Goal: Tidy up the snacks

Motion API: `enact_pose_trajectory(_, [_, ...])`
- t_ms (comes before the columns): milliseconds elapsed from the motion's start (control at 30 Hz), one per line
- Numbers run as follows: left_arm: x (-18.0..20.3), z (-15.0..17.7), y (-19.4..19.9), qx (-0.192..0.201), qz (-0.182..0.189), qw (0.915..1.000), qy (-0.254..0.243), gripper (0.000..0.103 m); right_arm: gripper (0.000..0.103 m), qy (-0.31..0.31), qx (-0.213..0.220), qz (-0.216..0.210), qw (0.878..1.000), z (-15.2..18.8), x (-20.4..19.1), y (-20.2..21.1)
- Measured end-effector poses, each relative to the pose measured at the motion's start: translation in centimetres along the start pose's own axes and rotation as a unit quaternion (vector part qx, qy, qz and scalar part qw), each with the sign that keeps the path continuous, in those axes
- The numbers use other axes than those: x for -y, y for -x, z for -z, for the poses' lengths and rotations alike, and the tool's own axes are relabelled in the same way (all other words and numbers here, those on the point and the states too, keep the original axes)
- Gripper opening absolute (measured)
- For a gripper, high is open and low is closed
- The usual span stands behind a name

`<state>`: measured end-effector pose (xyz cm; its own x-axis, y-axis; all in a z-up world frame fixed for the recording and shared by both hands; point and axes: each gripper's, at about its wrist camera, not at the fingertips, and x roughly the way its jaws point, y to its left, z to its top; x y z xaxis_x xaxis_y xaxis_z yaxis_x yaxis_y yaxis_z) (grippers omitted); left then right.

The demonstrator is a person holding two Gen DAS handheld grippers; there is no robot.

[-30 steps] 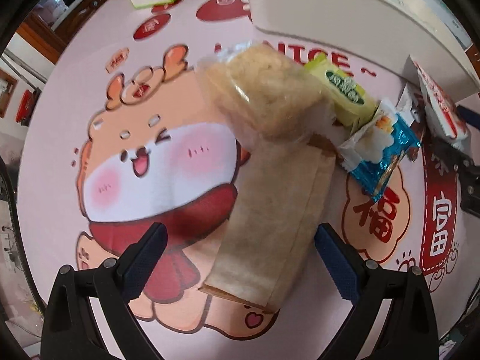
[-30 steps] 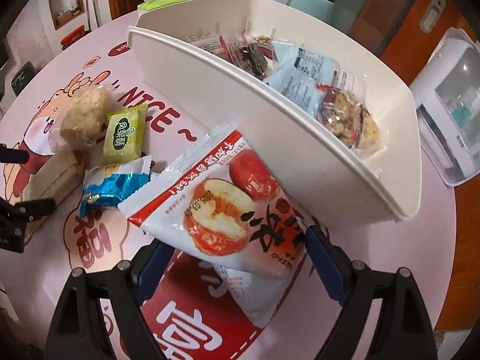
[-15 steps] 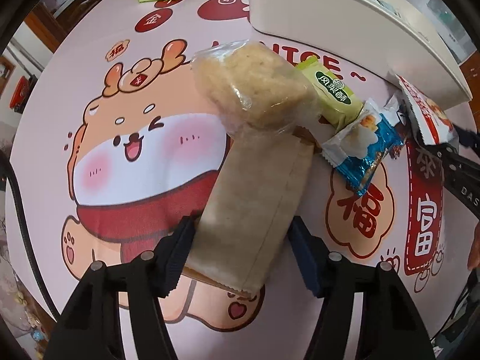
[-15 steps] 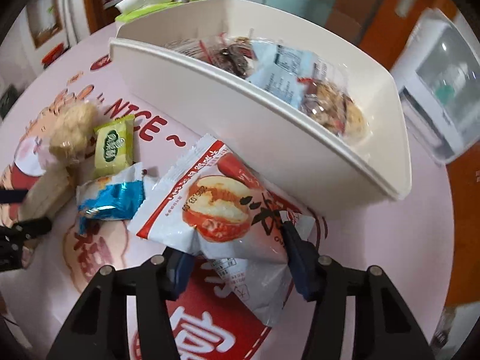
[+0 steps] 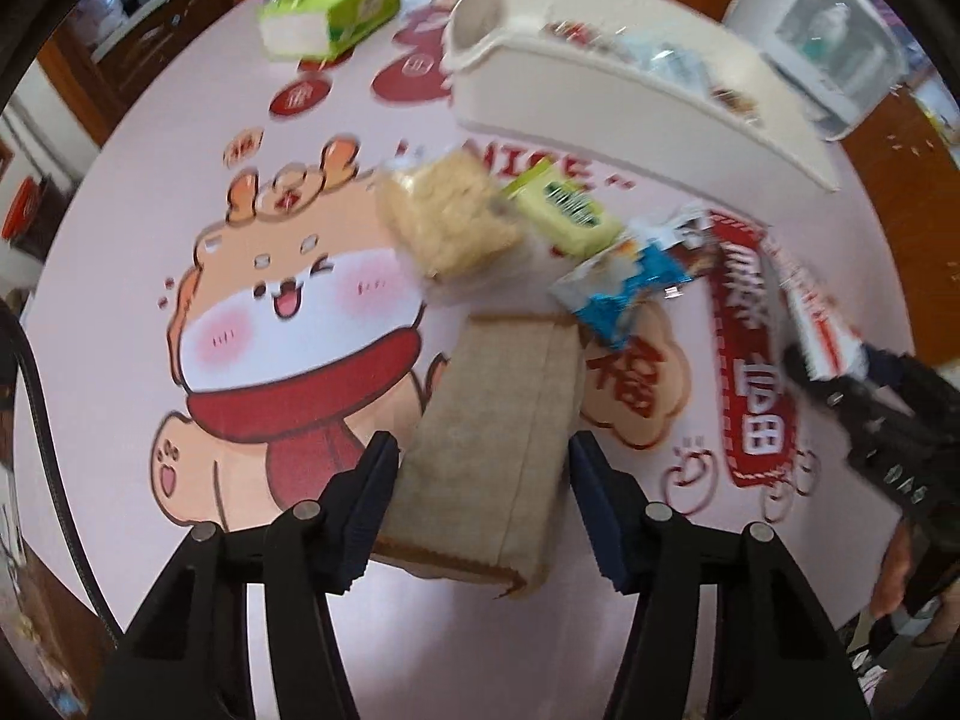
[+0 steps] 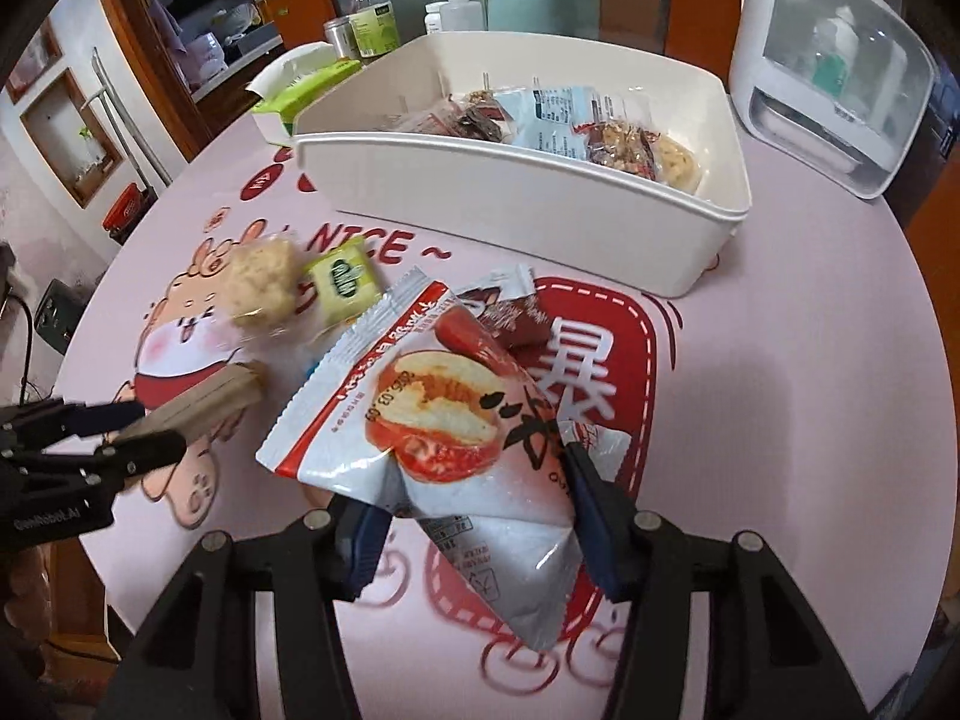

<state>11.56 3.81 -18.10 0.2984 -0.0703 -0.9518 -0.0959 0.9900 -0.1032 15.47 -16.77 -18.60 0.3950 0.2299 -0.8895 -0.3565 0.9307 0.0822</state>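
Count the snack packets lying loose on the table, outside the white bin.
4: a clear-wrapped rice cake, a green packet right of it, a blue packet beside the green one, a dark brown packet nearest the bin. The red-and-white pouch may hide more.

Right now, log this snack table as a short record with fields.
surface: pink cartoon tablecloth
bin: white bin, several wrapped snacks already inside
left hand-held gripper: jaws closing on the brown paper packet
right hand-held gripper: clamped on the red-and-white snack bag
loose on cloth: rice-crisp cake, green packet, blue packet, dark red packet
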Motion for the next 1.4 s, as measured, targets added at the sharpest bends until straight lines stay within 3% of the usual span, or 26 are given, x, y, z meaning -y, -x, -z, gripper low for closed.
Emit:
enact_pose_trajectory(33, [0.1,-0.1,0.6,0.007,0.005,0.9999,-0.005,0.048,0.054,-0.002,0.003,-0.001,1.0,0.2,-0.2,0.6])
enact_pose_trajectory(67, [0.3,0.0,1.5,0.015,0.017,0.9997,-0.012,0.002,0.054,-0.003,0.006,-0.002,1.0,0.4,-0.4,1.0])
enact_pose_trajectory(333, [1.1,-1.6,5.6,0.059,0.055,0.9961,-0.035,0.001,0.054,-0.009,0.051,0.008,0.999,0.6,-1.2,5.3])
enact_pose_trajectory(433, [0.4,-1.7,5.2,0.044,0.059,0.997,-0.026,0.022,0.054,-0.011,0.057,0.013,0.998,0.7,-1.3,5.8])
enact_pose_trajectory(500, [-0.3,-1.4,4.2,0.029,0.049,0.9983,-0.012,0.08,0.054,-0.015,0.056,0.011,0.998,1.0,-1.3,5.9])
enact_pose_trajectory(533, [-0.7,-1.2,3.6,0.018,0.044,0.9989,-0.003,0.086,0.054,-0.016,0.054,0.011,0.998,1.2,-1.3,5.8])
enact_pose_trajectory(667, [-2.0,-0.2,-0.1,-0.038,0.021,0.9987,0.026,0.087,0.054,-0.02,0.046,0.006,0.999,1.7,-1.4,5.3])
enact_pose_trajectory(900, [-3.7,1.3,-5.5,-0.107,-0.018,0.9872,0.117,0.087,0.054,-0.018,0.032,-0.005,0.999,2.0,-1.1,4.2])
enact_pose_trajectory(1133, [-3.2,1.0,-7.0,-0.114,-0.037,0.9811,0.152,0.087,0.054,-0.012,0.019,-0.012,1.0,2.0,-0.6,3.1])
enact_pose_trajectory(1267, [-3.1,0.7,-7.3,-0.11,-0.05,0.9801,0.157,0.072,0.054,-0.013,0.012,-0.017,1.0,1.8,-0.1,2.5])
enact_pose_trajectory(1400, [-3.0,0.7,-7.3,-0.108,-0.043,0.9814,0.152,0.068,0.054,-0.014,0.009,-0.022,1.0,1.5,0.2,2.3])
